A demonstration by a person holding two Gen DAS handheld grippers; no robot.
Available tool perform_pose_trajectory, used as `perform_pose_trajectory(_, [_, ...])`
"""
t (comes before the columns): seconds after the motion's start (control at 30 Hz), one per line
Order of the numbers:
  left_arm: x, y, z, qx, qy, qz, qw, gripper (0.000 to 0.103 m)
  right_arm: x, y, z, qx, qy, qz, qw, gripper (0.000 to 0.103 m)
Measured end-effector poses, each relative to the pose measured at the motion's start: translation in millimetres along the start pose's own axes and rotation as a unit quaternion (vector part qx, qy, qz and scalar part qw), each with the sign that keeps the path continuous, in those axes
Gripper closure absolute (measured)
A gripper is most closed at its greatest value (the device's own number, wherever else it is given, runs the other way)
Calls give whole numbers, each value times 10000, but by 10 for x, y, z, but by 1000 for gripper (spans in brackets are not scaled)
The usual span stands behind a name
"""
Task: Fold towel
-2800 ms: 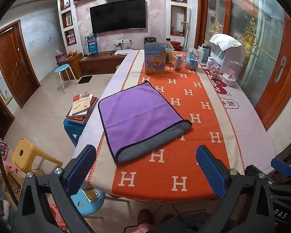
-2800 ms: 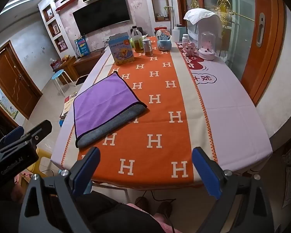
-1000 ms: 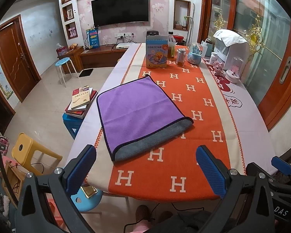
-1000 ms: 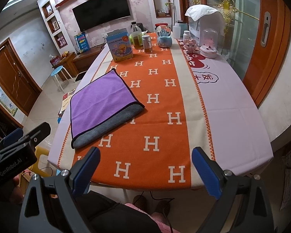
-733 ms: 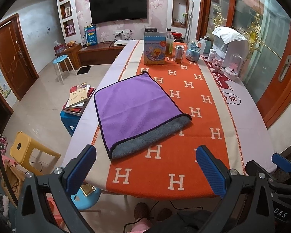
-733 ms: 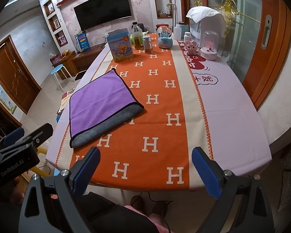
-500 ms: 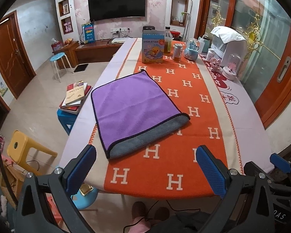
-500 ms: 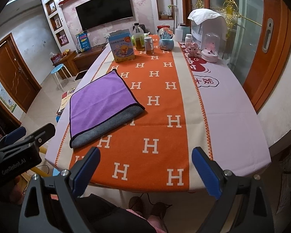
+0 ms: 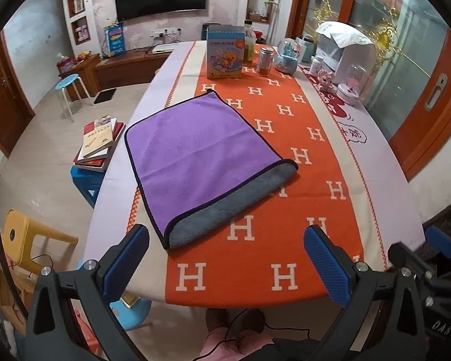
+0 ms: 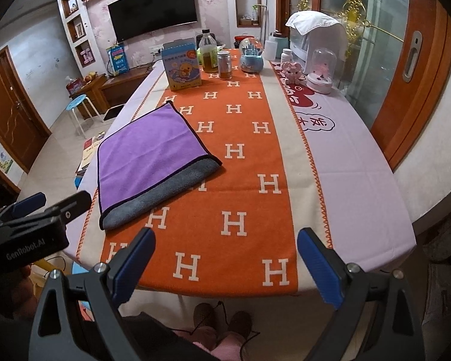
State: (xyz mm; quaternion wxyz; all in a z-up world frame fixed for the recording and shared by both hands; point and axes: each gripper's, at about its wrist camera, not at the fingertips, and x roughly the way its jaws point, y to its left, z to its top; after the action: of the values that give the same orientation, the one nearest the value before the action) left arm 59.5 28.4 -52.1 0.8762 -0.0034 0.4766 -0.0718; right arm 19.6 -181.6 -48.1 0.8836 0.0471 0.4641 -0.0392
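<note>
A purple towel point(image 9: 195, 150) lies folded over on the table's left half, its grey underside showing along the near fold; it also shows in the right wrist view point(image 10: 147, 156). My left gripper point(image 9: 225, 261) is open and empty, held above the table's near edge, short of the towel's near corner. My right gripper point(image 10: 225, 264) is open and empty too, above the near edge, to the right of the towel. The left gripper's body point(image 10: 30, 228) shows at the left of the right wrist view.
The table carries an orange H-patterned runner point(image 9: 285, 210). At the far end stand a blue box point(image 9: 225, 51), a bottle point(image 10: 209, 51), a jar point(image 10: 224, 64), a snow globe point(image 10: 251, 54) and a white appliance point(image 9: 351, 48). Stools and stacked books point(image 9: 97, 141) stand on the floor at left.
Both grippers have drifted slightly, so the table and towel shift a little in view. The towel has not moved and both grippers stay open.
</note>
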Motion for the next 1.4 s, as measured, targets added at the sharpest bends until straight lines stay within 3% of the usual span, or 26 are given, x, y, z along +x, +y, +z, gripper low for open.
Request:
perform_pose_trajectory(0.47, [364, 427, 38, -100, 311, -164, 9993, 1, 248, 239, 255, -479, -149, -152, 9986, 7])
perform_pose_trajectory(0.67, [577, 553, 59, -263, 507, -10, 9984, 1, 475, 280, 421, -1009, -114, 127, 9947, 7])
perform_pose_trajectory(0.8, [695, 637, 89, -459, 561, 132, 9973, 1, 653, 341, 520, -1693, -162, 461, 9843, 7])
perform_pose_trajectory(1.13, [1046, 692, 100, -657, 704, 536, 9939, 1, 1219, 282, 776, -2420, -77, 1280, 9618, 8])
perform_pose_trajectory(1.4, [1387, 786, -7, -1104, 1097, 758, 9849, 1, 1774, 247, 923, -2888, 253, 1632, 9430, 19])
